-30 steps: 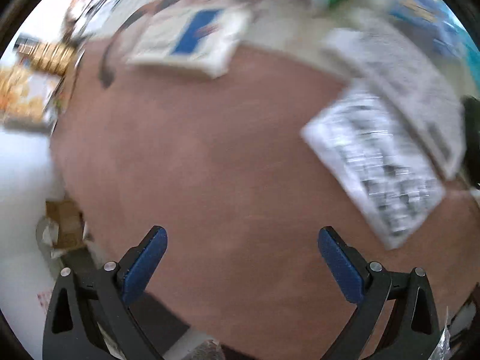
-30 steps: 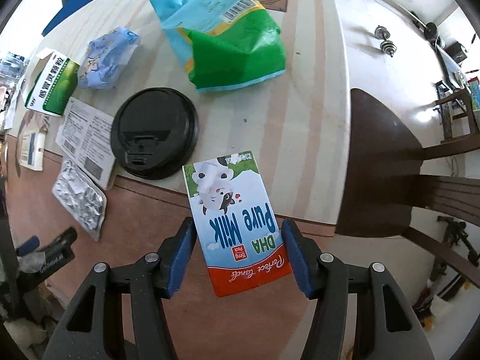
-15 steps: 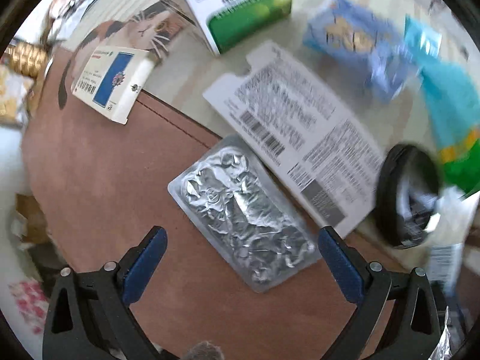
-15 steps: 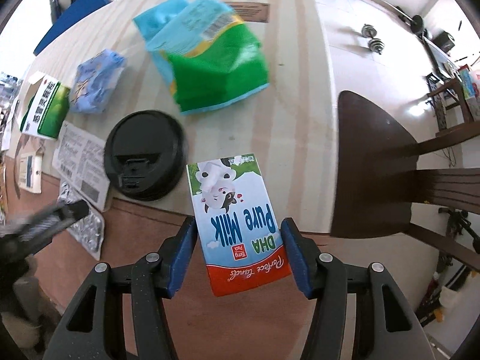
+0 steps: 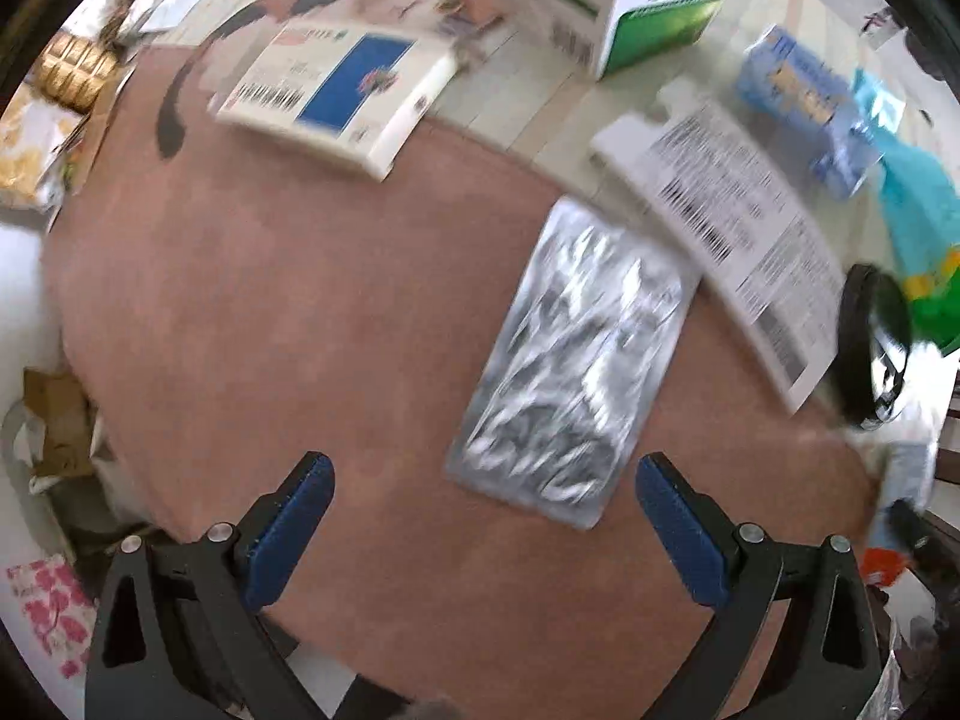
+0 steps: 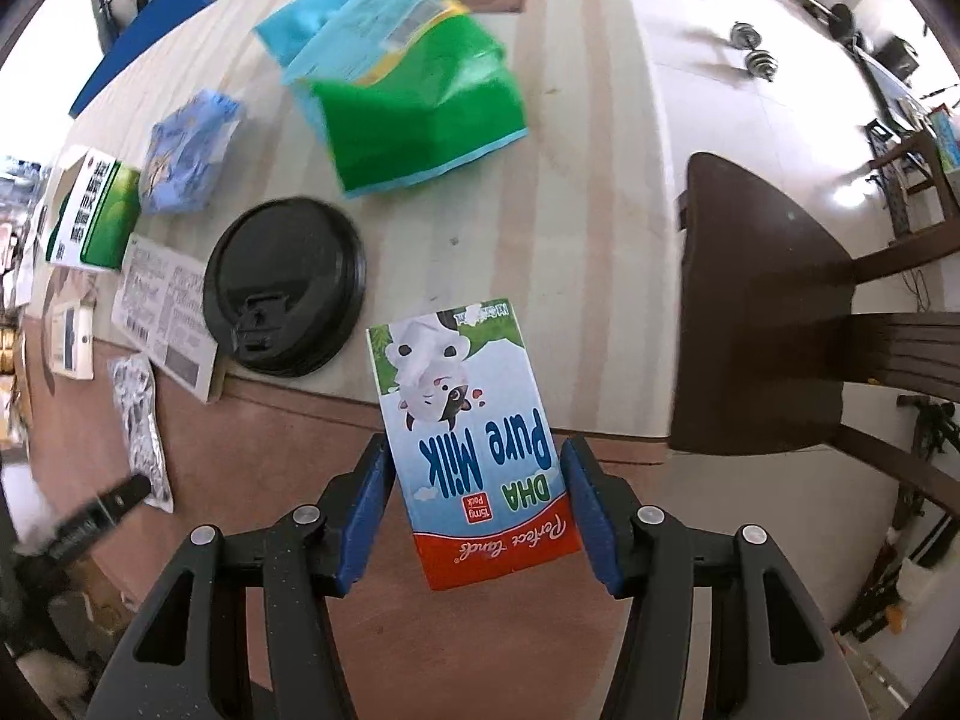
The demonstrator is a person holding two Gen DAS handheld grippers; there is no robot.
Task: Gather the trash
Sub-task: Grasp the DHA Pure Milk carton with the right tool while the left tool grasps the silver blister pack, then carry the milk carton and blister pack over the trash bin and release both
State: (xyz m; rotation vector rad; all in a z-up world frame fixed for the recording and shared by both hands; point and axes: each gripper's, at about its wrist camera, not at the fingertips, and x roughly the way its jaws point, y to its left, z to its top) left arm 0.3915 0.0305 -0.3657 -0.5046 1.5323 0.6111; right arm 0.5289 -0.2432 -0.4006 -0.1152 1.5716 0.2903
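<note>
Right gripper (image 6: pixel 474 507) clamps milk carton (image 6: pixel 471 450) above table edge (image 6: pixel 600 276). Left gripper (image 5: pixel 483 519) wide open, empty, over foil pack (image 5: pixel 576 384); view blurred.

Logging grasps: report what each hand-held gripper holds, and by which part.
The right hand-held gripper clamps the milk carton by its two side faces, near the red end. The left hand-held gripper holds nothing.

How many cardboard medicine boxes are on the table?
2, maybe more hidden: a green-and-white cardboard box at the far edge, and a flat white box with a blue panel to its left, nearer.
</note>
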